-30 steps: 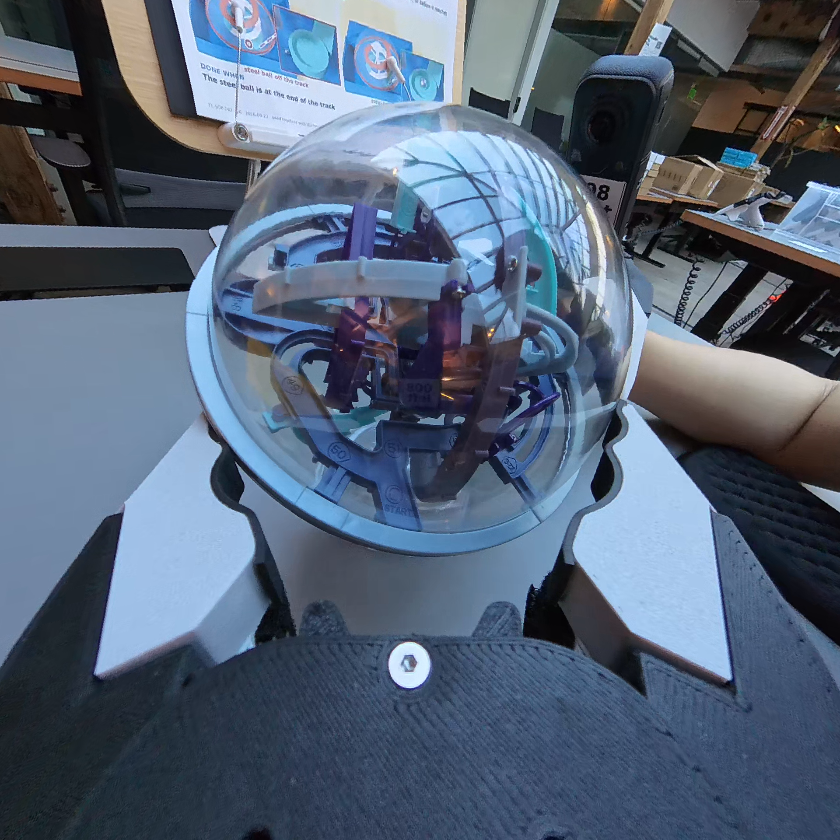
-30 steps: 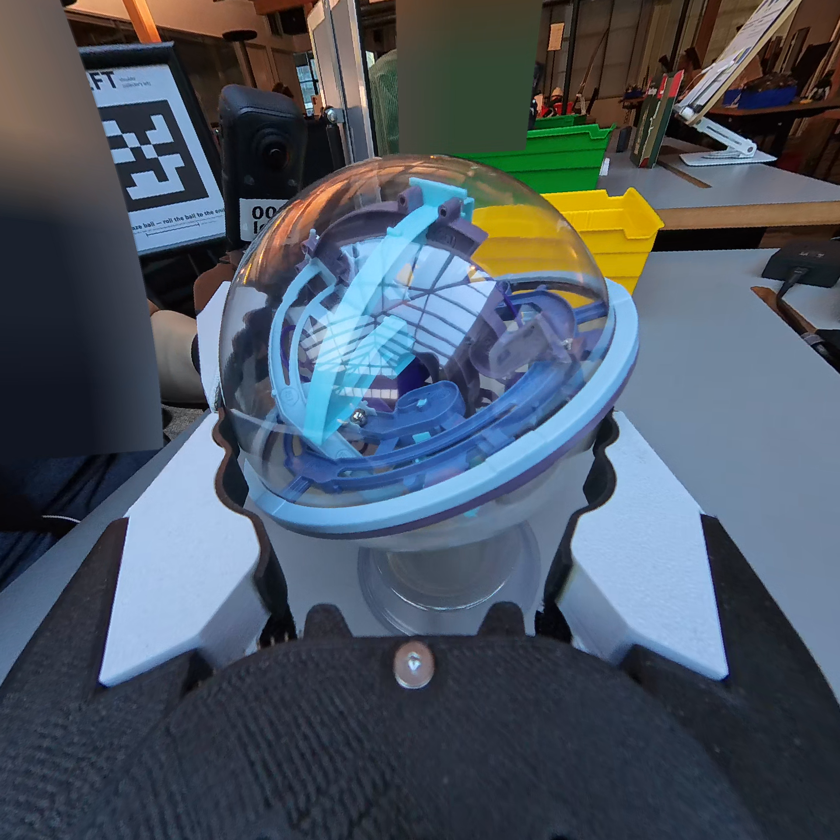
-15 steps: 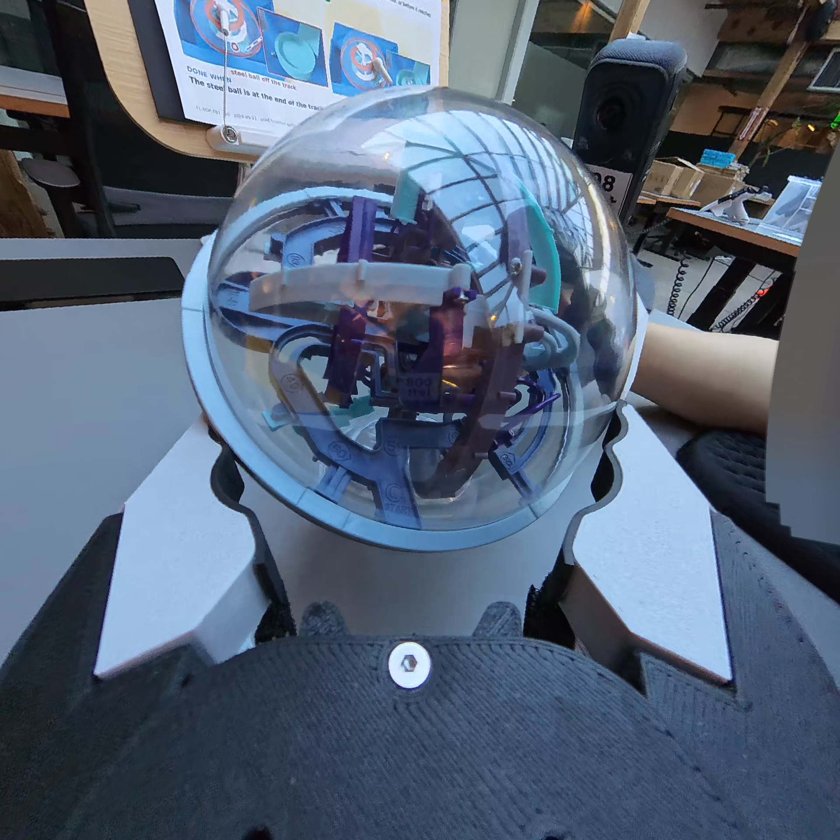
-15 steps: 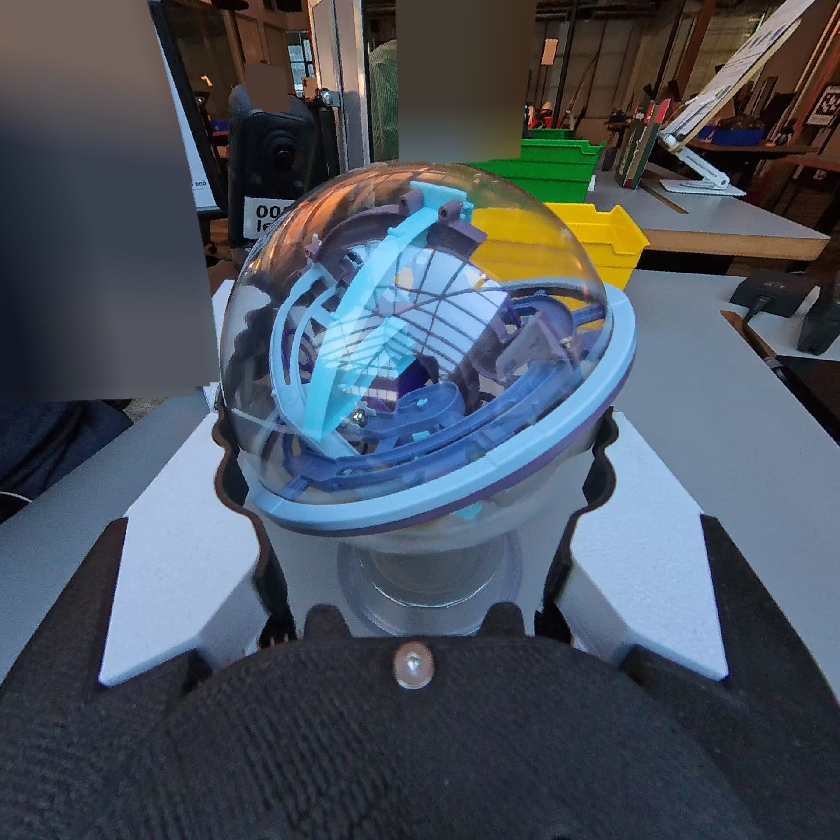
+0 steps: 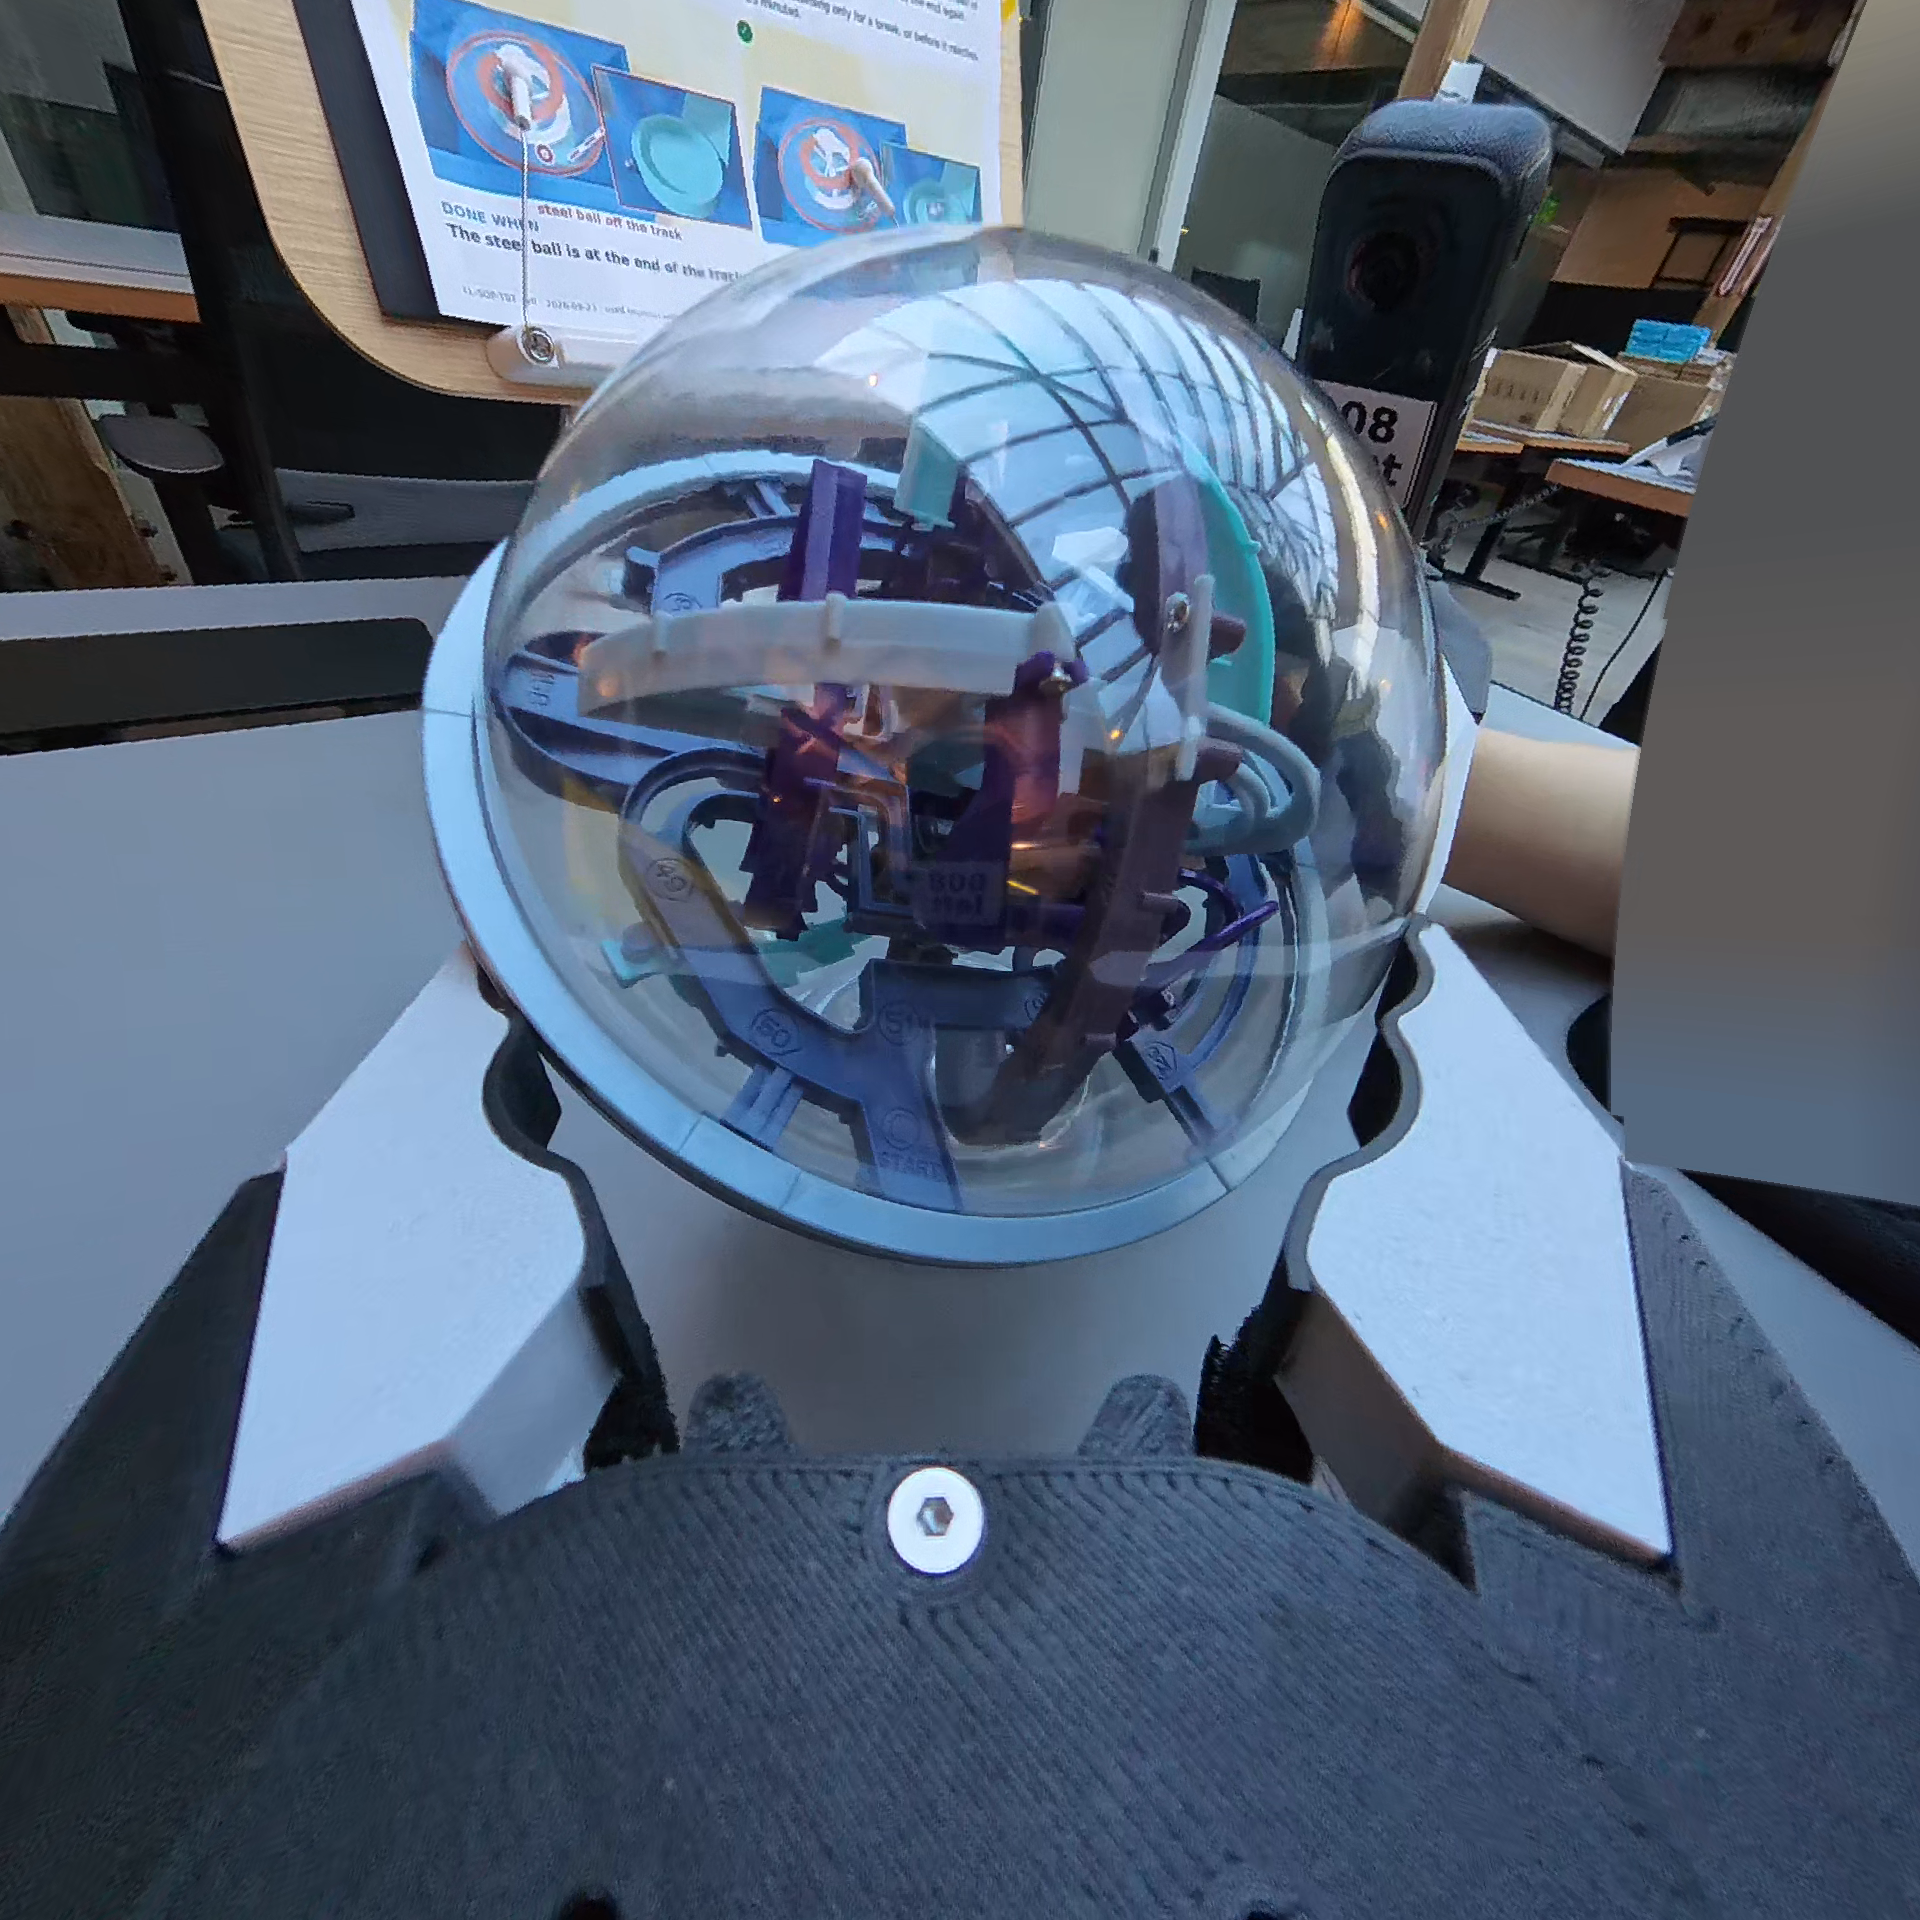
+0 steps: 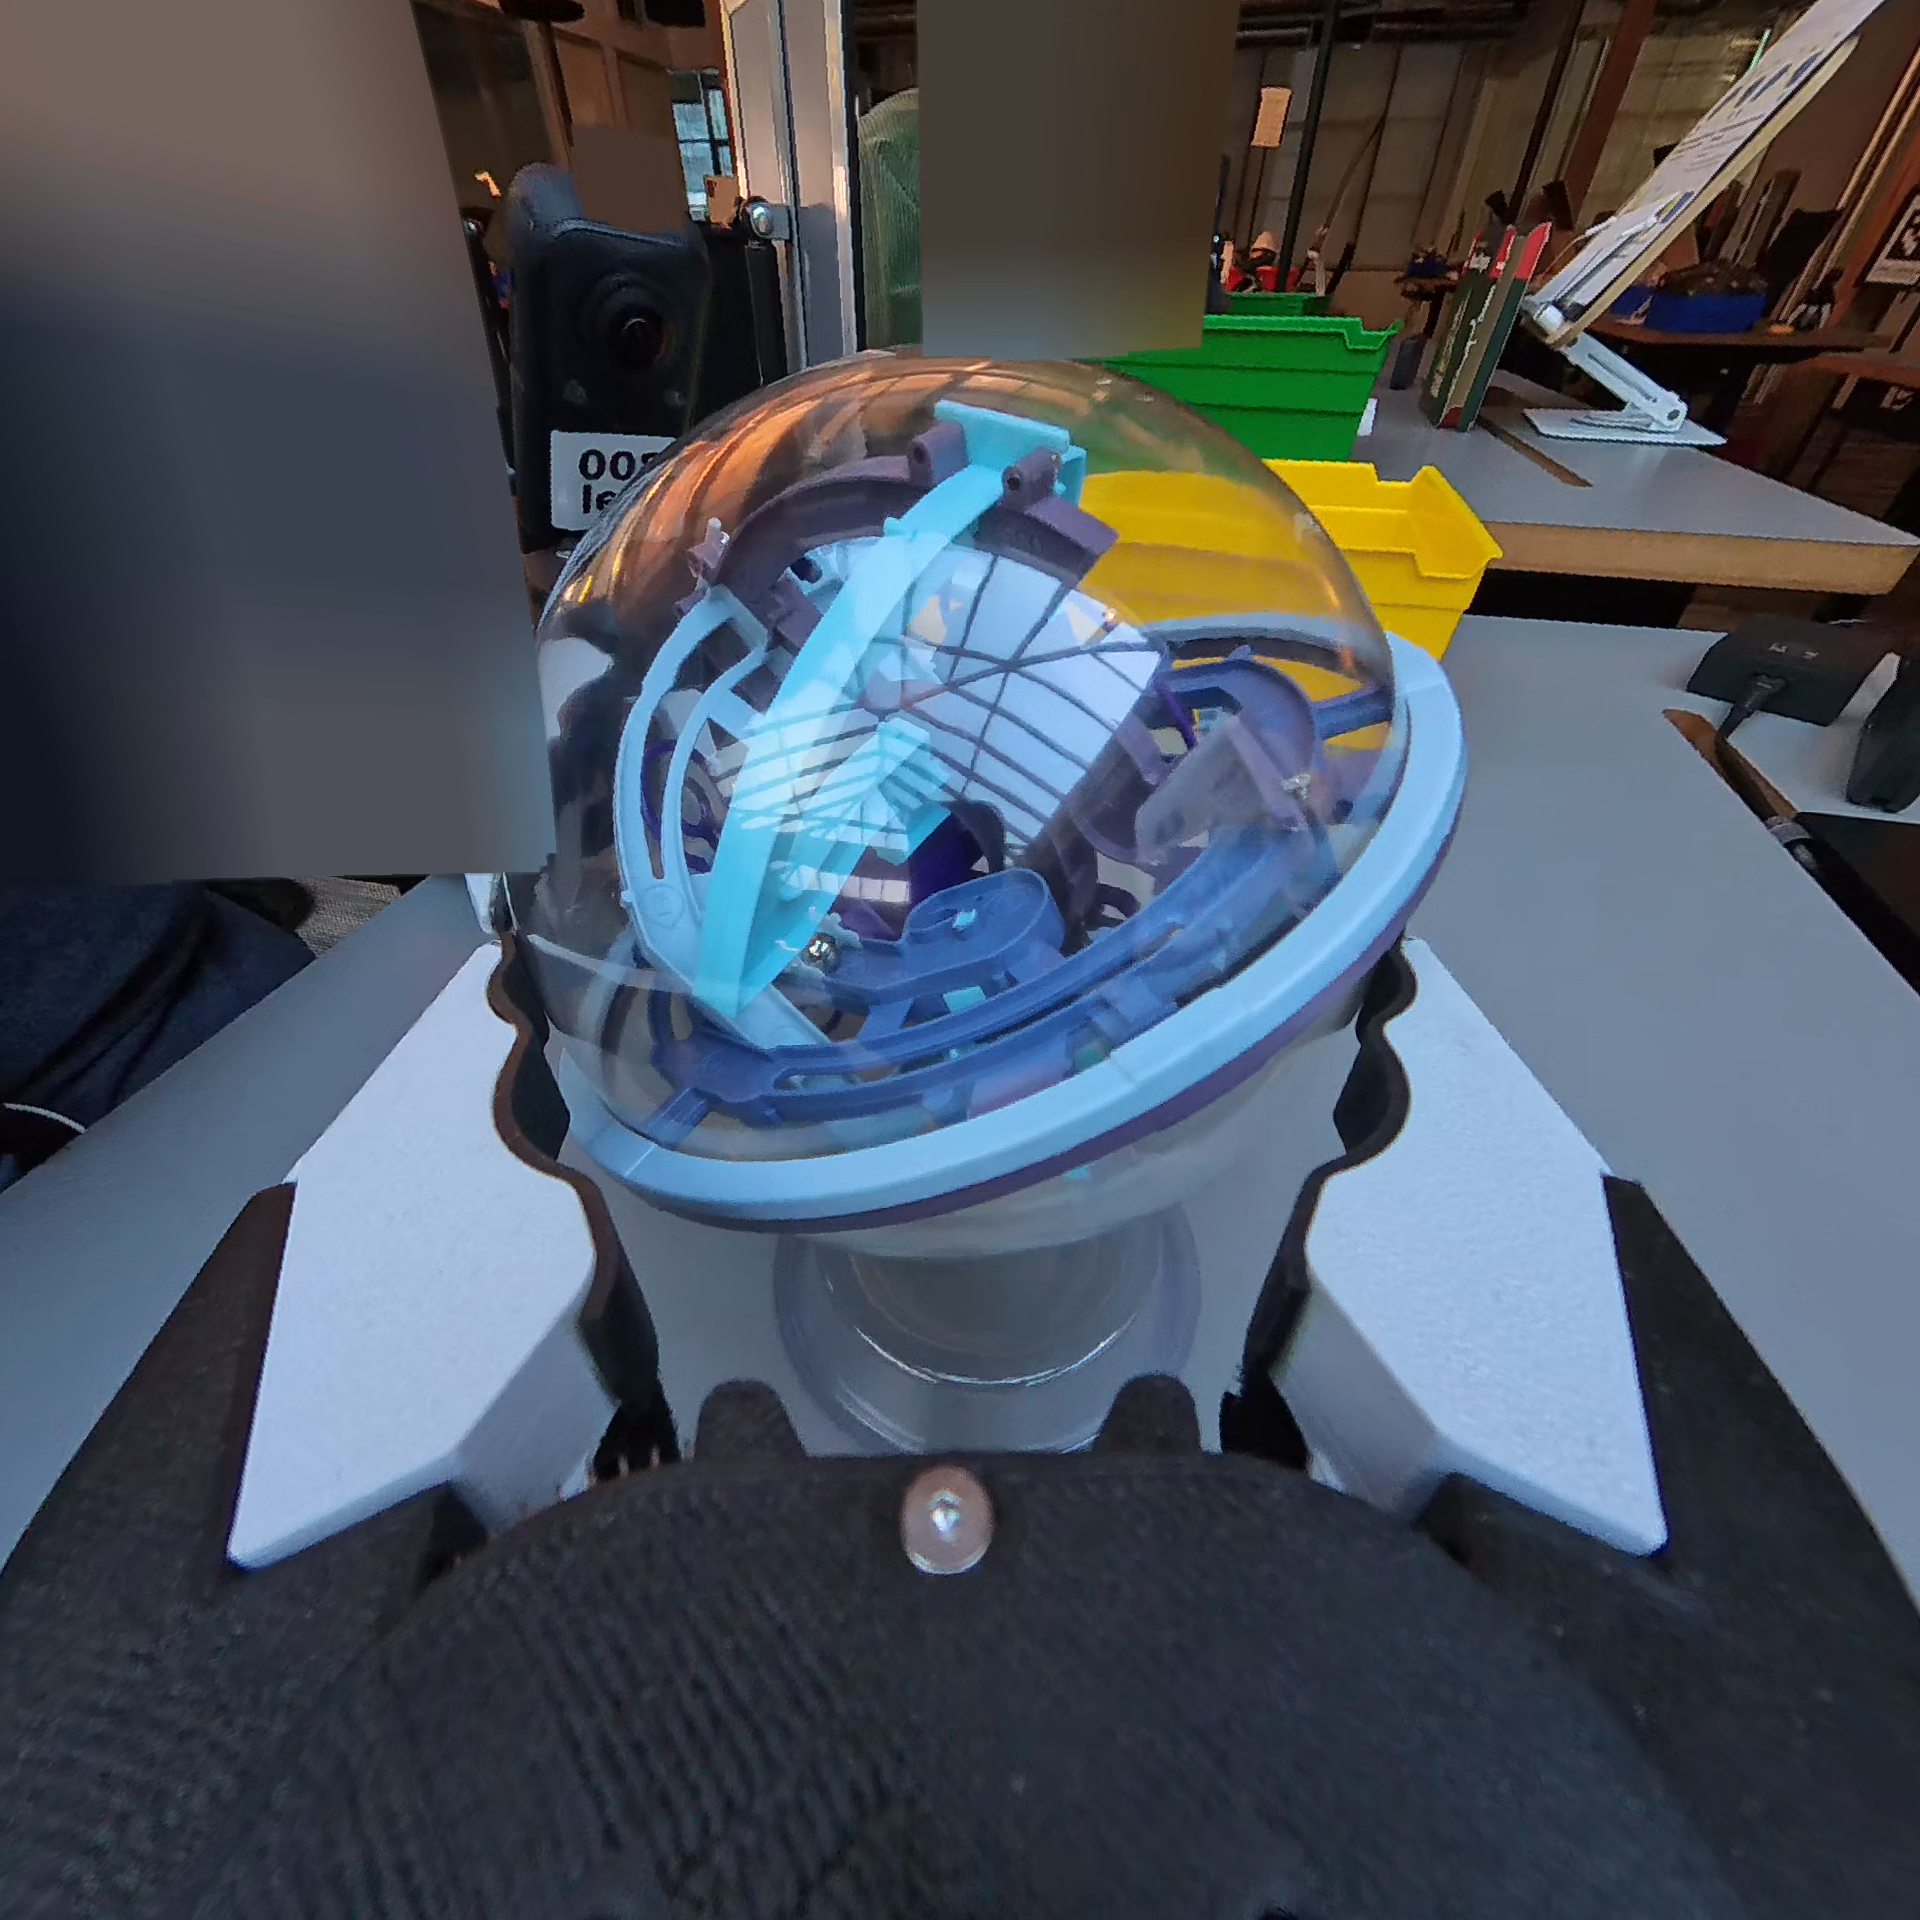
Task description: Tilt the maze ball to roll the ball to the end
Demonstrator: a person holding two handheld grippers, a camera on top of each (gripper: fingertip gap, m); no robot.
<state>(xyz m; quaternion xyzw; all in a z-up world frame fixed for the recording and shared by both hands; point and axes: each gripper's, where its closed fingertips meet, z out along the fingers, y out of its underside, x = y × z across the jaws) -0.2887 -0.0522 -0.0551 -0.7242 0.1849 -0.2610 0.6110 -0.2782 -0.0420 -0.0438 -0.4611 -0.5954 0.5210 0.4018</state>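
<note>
- Nearest in each wrist view are the tongs themselves: the left tongs (image 5: 940,1039) and the right tongs (image 6: 951,1049) each have both fingers pressed against opposite flanks of the maze ball (image 5: 956,790) — clenched on it from two sides, so the ball is carried between the pair.
- Just under the right tongs, a clear round stand (image 6: 987,1340) sits on the grey table (image 6: 1621,935), close below the ball's bottom; I cannot tell whether the two touch.
- Between the fingers, the pale blue rim (image 6: 1039,1174) slants, low on the left of the right tongs and high on their right — the ball is tipped.
- Inside, the small steel ball (image 6: 821,948) rests on a dark blue track at the foot of the light blue ramp (image 6: 821,769), towards the left of the right tongs.
- Over the last second the tilt has altered only a little, and the steel ball sits at the same spot by the ramp's foot. My judgement: it is parked, not rolling, and a firmer or different tilt is needed; the end looks far off.
- Past the ball, a black camera (image 5: 1423,249) stands ahead and right of the left tongs, a picture sheet (image 5: 686,145) ahead and left.
- Farther beyond the right tongs are a yellow bin (image 6: 1392,540) and a green bin (image 6: 1288,374).
</note>
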